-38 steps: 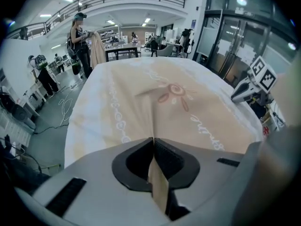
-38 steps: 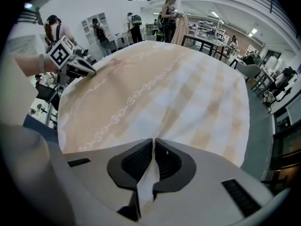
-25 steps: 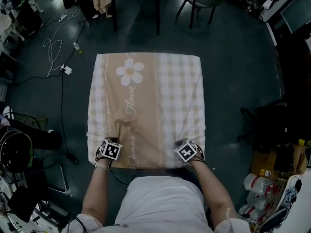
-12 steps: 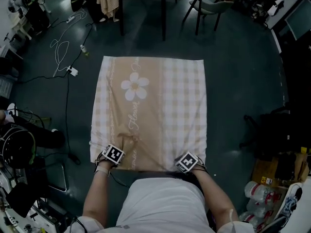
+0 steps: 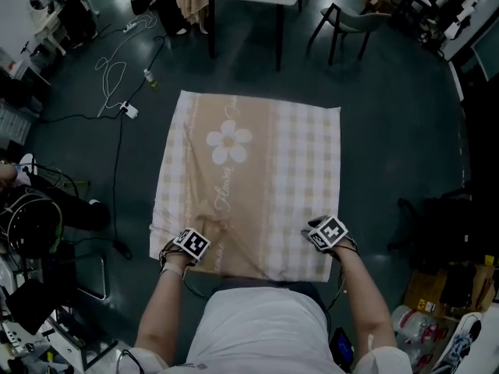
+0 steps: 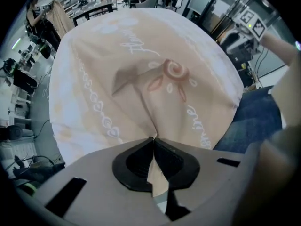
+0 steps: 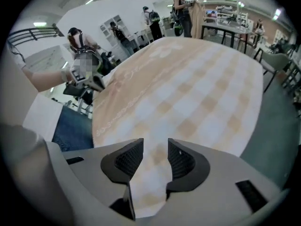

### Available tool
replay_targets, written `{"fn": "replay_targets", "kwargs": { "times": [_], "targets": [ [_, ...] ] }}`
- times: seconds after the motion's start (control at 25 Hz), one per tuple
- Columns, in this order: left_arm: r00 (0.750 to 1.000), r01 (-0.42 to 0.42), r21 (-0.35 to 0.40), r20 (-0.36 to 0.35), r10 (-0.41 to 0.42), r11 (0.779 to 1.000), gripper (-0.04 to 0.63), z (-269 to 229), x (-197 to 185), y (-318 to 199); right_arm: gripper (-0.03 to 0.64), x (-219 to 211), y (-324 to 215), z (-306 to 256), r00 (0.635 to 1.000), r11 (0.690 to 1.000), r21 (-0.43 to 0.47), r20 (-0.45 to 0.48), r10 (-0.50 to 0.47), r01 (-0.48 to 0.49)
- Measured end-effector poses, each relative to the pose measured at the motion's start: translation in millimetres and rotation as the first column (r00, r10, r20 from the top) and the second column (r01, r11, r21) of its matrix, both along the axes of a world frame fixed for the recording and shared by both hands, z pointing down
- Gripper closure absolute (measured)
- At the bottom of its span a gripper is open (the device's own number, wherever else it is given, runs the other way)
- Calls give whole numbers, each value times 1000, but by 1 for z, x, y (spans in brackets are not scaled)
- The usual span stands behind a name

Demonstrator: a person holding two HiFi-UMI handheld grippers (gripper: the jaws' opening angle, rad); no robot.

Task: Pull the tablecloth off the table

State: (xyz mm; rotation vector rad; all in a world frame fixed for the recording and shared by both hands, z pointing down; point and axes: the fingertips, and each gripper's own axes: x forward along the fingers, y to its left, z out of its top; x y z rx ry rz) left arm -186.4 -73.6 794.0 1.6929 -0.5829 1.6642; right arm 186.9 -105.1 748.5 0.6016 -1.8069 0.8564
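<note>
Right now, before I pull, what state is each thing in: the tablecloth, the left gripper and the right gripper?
tablecloth: spread over the table, not yet pulled off, puckered near the left gripper.
left gripper: shut, pinching a fold of the tablecloth.
right gripper: jaws have just been opening and stand apart; the checked edge of the tablecloth lies between them, not pressed.

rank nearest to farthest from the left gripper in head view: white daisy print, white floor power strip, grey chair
From the left gripper:
1. White daisy print, on the beige checked tablecloth ahead.
2. White power strip, on the floor at left.
3. Grey chair, top right.
</note>
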Motion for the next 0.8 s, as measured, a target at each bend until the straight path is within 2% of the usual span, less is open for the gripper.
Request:
{"fn": "replay_targets", "kwargs": {
  "times": [0.16,0.32,0.52,0.6,0.8],
  "targets": [
    [999,32,11,2,-32,999,581,1,0,1,406,44,-84,-9,994,984,161,-60,89,-79],
    [999,49,17,17,-49,999,581,2,0,1,383,79,-153,-7,973,952,262,-123,195,-158],
    [997,53,28,50,-55,998,581,1,-1,0,383,108,-214,-2,911,874,369,-143,388,-314],
    [997,57,35,58,-59,998,581,0,-1,1,383,114,-224,4,895,865,368,-154,418,-340],
    [993,98,56,55,-101,994,581,0,-1,2,367,115,-233,24,889,880,277,-141,435,-386]
  ]
}}
